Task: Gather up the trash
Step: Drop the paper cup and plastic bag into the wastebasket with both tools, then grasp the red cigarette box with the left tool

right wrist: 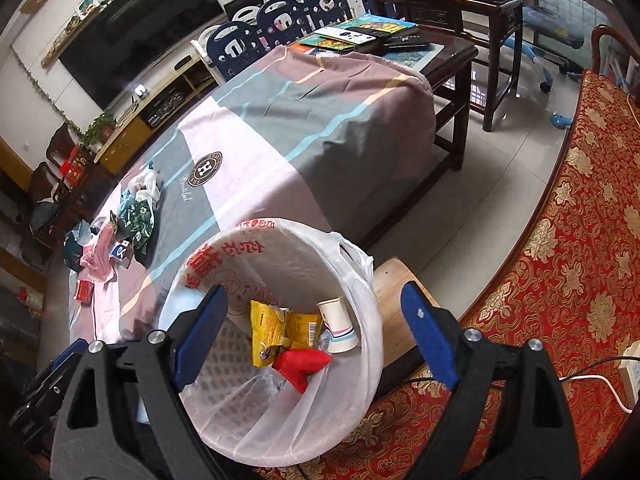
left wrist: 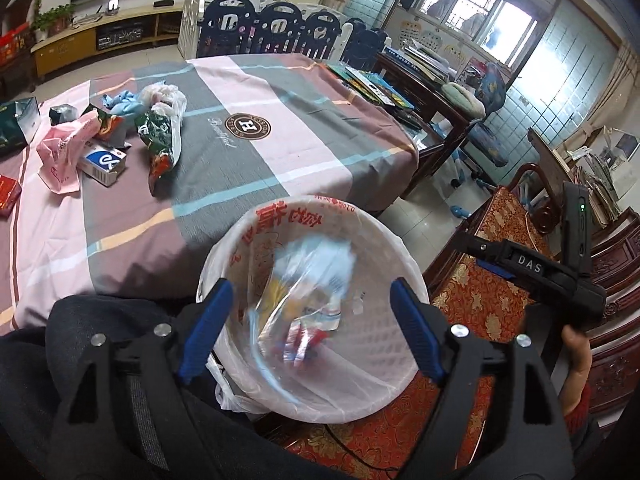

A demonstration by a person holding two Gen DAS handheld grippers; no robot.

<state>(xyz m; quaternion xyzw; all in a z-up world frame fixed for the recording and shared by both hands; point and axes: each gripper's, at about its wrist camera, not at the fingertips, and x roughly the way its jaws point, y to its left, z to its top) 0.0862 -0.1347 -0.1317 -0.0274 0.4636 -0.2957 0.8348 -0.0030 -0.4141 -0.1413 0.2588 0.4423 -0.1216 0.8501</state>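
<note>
A bin (left wrist: 384, 236) lined with a white bag with red print stands beside the table. My left gripper (left wrist: 311, 286) hangs open right above it. A blurred clear plastic bag (left wrist: 308, 280) with light blue and yellow inside shows between the blue fingers (left wrist: 206, 328), and neither pad touches it. My right gripper (right wrist: 314, 292) is open over the same bin (right wrist: 280, 228), empty. A yellow wrapper (right wrist: 272, 328), a paper cup (right wrist: 338, 324) and a red wrapper (right wrist: 302, 362) lie inside. More trash sits on the table: a pink bag (left wrist: 60, 156), a blue-white box (left wrist: 102, 164) and a green snack bag (left wrist: 160, 140).
The table wears a pink, grey and mauve cloth (left wrist: 240, 128). A red box (left wrist: 8, 196) lies at its left edge. A red-and-gold sofa cushion (right wrist: 560, 240) runs along the right. A dark wooden side table (right wrist: 440, 52) with books stands behind. A white power strip (right wrist: 630, 372) lies on the cushion.
</note>
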